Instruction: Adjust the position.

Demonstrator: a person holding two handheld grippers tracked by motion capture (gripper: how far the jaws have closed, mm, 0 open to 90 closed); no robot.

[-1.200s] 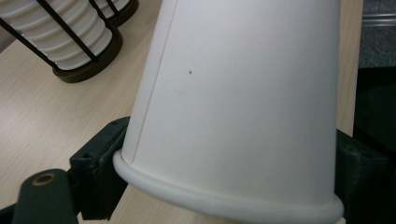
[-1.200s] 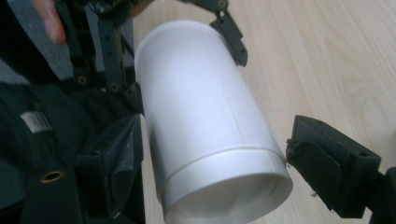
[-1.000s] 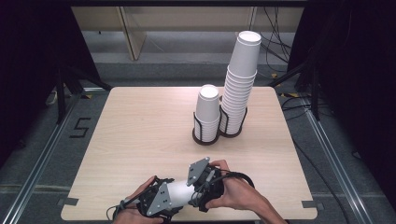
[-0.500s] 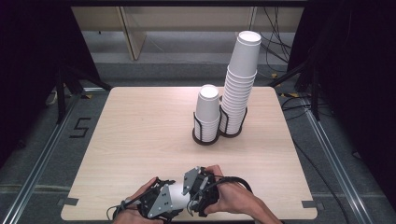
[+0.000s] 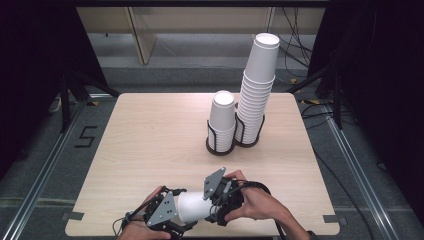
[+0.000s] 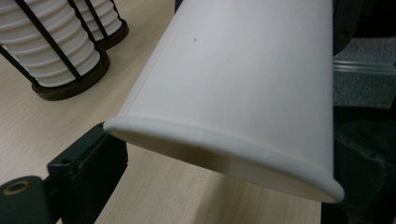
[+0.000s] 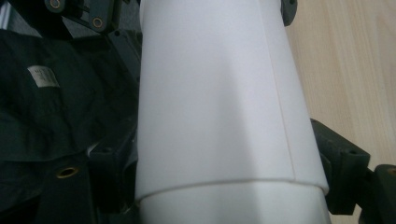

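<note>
- Jaws of the left gripper [image 5: 172,220] have just been opening; the rim end of a white paper cup [image 5: 192,207] lies between them, and whether their pads press on it I cannot tell.
- Jaws of the right gripper [image 5: 212,205] stand either side of the cup's narrower end, one close against each flank in the right gripper view, so it appears held there.
- That cup [image 6: 243,93] lies on its side between the two grippers, low over the near edge of the table [image 5: 150,135]; in the left gripper view its rolled rim faces the camera.
- In the right gripper view a second edge runs around the cup's wall, as of one cup nested in another.
- Farther back stand two dark wire holders, touching: a short stack of cups [image 5: 222,122] and a tall stack [image 5: 256,95].
</note>
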